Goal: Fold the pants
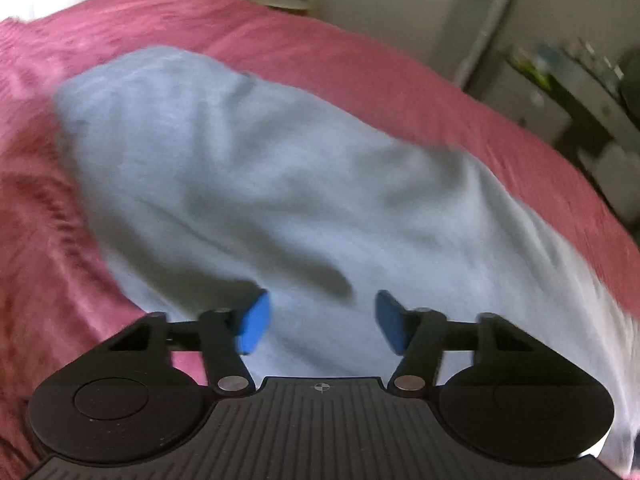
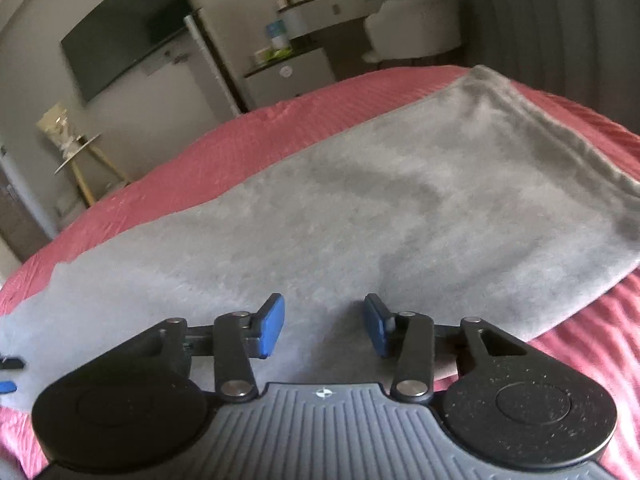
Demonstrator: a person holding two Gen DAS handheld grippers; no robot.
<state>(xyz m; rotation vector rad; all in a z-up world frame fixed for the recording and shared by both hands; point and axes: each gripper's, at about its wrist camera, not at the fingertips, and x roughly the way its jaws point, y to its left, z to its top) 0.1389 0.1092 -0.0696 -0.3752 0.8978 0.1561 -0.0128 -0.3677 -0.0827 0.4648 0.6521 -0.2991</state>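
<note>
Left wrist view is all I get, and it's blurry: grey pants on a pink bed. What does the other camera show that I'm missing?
Observer: The pants lie spread out and end in a gathered edge at the far right.
Operator: And the other gripper?
Observer: The right gripper is open just above them, pinching nothing.
Operator: Anything else in the room?
Observer: A dark television, mounted high at the left.

Soft matt grey fleece pants (image 2: 360, 208) on a ribbed pink cloth bedspread (image 2: 224, 140); smooth blue plastic pads (image 1: 254, 326).
</note>
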